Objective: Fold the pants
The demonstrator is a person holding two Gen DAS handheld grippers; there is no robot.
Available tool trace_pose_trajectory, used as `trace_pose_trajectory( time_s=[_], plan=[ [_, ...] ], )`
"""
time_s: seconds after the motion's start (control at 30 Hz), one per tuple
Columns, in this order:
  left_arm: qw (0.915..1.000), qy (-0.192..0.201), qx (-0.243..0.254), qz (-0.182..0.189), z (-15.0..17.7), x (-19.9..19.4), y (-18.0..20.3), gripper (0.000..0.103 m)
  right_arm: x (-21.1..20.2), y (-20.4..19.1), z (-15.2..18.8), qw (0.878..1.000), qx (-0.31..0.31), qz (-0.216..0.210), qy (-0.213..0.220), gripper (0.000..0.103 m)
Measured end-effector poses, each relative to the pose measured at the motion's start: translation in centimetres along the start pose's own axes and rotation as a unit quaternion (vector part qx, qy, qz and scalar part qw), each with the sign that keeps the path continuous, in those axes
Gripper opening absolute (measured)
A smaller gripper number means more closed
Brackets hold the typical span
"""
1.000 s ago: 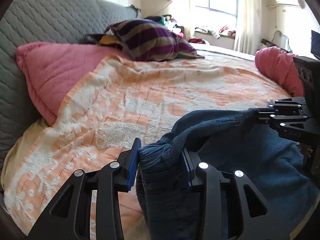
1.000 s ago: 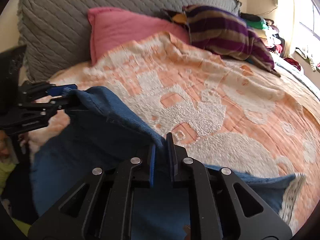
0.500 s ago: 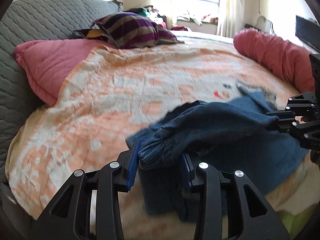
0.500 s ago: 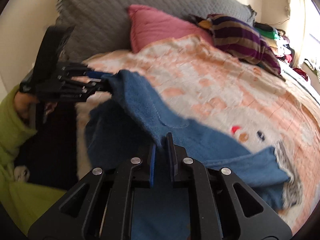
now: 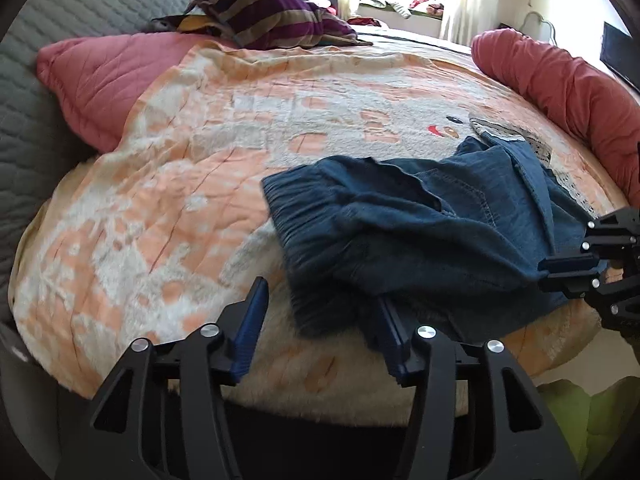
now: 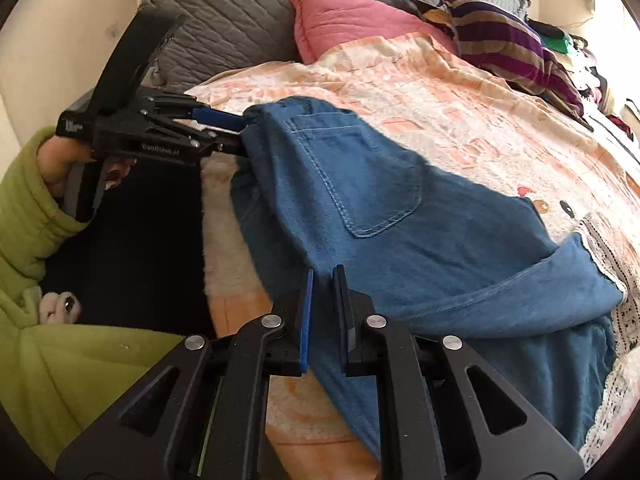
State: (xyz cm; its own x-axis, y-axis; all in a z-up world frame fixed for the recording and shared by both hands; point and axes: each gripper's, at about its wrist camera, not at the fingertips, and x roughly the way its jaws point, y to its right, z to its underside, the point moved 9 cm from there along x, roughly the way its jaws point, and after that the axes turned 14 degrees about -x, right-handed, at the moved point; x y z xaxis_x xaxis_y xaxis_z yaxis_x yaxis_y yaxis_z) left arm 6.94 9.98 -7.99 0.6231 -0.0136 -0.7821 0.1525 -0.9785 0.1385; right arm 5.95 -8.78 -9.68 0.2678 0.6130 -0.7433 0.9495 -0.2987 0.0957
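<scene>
Blue denim pants (image 5: 420, 232) with lace-trimmed hems lie rumpled on the bed near its front edge; they also show in the right wrist view (image 6: 400, 208). My left gripper (image 5: 320, 320) is open, its jaws wide apart on either side of the elastic waistband, which lies loose on the blanket. In the right wrist view the left gripper (image 6: 236, 132) sits at the waistband corner. My right gripper (image 6: 323, 300) is shut on a fold of the pants' edge; it appears at the right in the left wrist view (image 5: 560, 268).
An orange and white blanket (image 5: 200, 160) covers the bed. A pink pillow (image 5: 100, 80), a grey quilted headboard cushion (image 6: 240, 20), a striped bundle (image 5: 272, 20) and a red rolled quilt (image 5: 560, 88) ring it. The person's green sleeve (image 6: 32, 208) is at left.
My left gripper has opened and let go of the waistband, which dropped onto the blanket. The pants were lowered from the air onto the bed. My right gripper stays shut on the fabric.
</scene>
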Motion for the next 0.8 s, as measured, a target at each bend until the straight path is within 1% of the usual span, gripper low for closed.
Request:
trace_pose_trajectory(
  time_s=[0.07, 0.13, 0.2, 0.27, 0.3, 0.33, 0.37, 0.4, 0.47, 0.5, 0.57, 0.6, 0.63, 0.67, 0.7, 0.73, 0.8],
  plan=[
    [0.9999, 0.003, -0.015, 0.005, 0.0, -0.8, -0.5, 0.051, 0.2, -0.8, 0.1, 1.000, -0.007, -0.009, 0.000, 0.005],
    [0.9995, 0.018, -0.027, 0.005, -0.5, -2.1, -0.8, 0.051, 0.5, -1.1, 0.1, 1.000, -0.012, -0.006, -0.004, 0.005],
    [0.9988, 0.033, -0.034, 0.015, -1.4, -3.2, -0.6, 0.051, -0.2, -1.2, -0.3, 1.000, -0.008, -0.012, 0.012, 0.005],
    [0.9978, 0.038, -0.045, 0.030, -2.1, -3.5, -0.4, 0.060, -1.0, -0.8, -0.6, 1.000, -0.017, -0.001, 0.020, 0.006],
    [0.9972, 0.035, -0.055, 0.037, -2.3, -3.3, -0.2, 0.063, -1.3, -0.5, -0.5, 0.999, -0.024, 0.007, 0.020, 0.011],
    [0.9965, 0.028, -0.063, 0.047, -2.5, -2.9, 0.0, 0.063, -1.6, -0.3, -0.4, 0.999, -0.030, 0.013, 0.019, 0.016],
    [0.9958, 0.021, -0.069, 0.057, -2.7, -2.3, 0.2, 0.063, -1.9, 0.3, -0.2, 0.999, -0.041, 0.030, 0.015, 0.024],
    [0.9946, 0.013, -0.078, 0.067, -2.8, -1.7, 0.3, 0.063, -2.0, 0.5, 0.2, 0.998, -0.050, 0.038, 0.009, 0.028],
    [0.9902, -0.011, -0.110, 0.085, -2.9, -0.2, 0.1, 0.068, -1.9, 0.8, 0.7, 0.995, -0.075, 0.058, -0.007, 0.032],
    [0.9875, -0.023, -0.127, 0.090, -2.9, 0.8, -0.1, 0.071, -1.7, 0.8, 0.9, 0.994, -0.086, 0.060, -0.015, 0.035],
    [0.9874, -0.033, -0.136, 0.075, -2.8, 1.9, -0.4, 0.071, -0.9, 0.8, 1.3, 0.991, -0.109, 0.069, -0.032, 0.037],
    [0.9884, -0.030, -0.130, 0.072, -2.7, 2.2, -0.3, 0.064, -0.2, 0.8, 1.5, 0.988, -0.126, 0.076, -0.048, 0.039],
    [0.9888, -0.028, -0.128, 0.072, -2.6, 2.3, -0.2, 0.040, 0.3, 0.9, 1.6, 0.985, -0.140, 0.087, -0.057, 0.039],
    [0.9886, -0.031, -0.128, 0.074, -2.4, 2.4, -0.1, 0.037, 0.8, 0.9, 1.8, 0.981, -0.152, 0.097, -0.066, 0.038],
    [0.9891, -0.030, -0.125, 0.071, -2.3, 2.2, -0.1, 0.037, 1.3, 1.0, 1.8, 0.980, -0.155, 0.100, -0.073, 0.018],
    [0.9902, -0.028, -0.118, 0.070, -2.2, 1.9, -0.1, 0.037, 1.4, 1.0, 1.6, 0.982, -0.148, 0.091, -0.072, 0.000],
    [0.9914, -0.020, -0.110, 0.068, -2.0, 1.0, -0.2, 0.037, 0.7, 0.6, 1.1, 0.988, -0.129, 0.067, -0.054, 0.001]
  ],
)
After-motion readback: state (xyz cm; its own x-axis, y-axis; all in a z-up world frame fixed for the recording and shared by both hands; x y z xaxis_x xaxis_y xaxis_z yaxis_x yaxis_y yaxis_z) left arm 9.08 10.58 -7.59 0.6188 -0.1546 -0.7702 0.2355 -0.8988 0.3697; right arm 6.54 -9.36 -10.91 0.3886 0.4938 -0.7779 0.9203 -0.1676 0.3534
